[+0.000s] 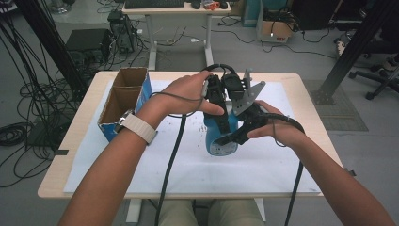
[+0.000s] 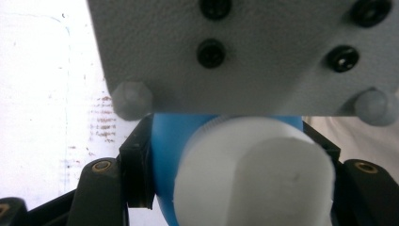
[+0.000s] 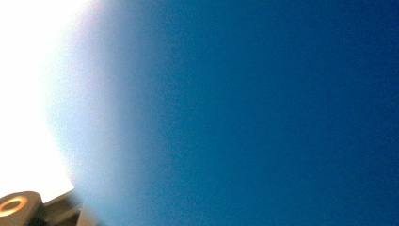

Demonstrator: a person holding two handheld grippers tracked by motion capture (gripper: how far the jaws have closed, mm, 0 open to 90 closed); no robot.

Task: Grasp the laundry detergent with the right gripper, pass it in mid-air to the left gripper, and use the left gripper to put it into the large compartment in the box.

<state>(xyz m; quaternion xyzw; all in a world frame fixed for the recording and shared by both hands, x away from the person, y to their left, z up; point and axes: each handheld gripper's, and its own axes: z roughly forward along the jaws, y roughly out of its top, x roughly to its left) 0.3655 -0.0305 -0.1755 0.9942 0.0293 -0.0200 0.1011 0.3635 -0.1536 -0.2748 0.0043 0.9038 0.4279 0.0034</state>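
Lab floor strewn with cables, wooden table [image 1: 70, 155] under white paper | blue bottle [image 1: 220, 136] right of cardboard box [image 1: 123, 101] | left gripper [image 1: 217, 89] clamps white cap [image 2: 256, 179] | right gripper [image 1: 240, 134] probably hugs body, grip unclear | twist cap slowly, keep body steady
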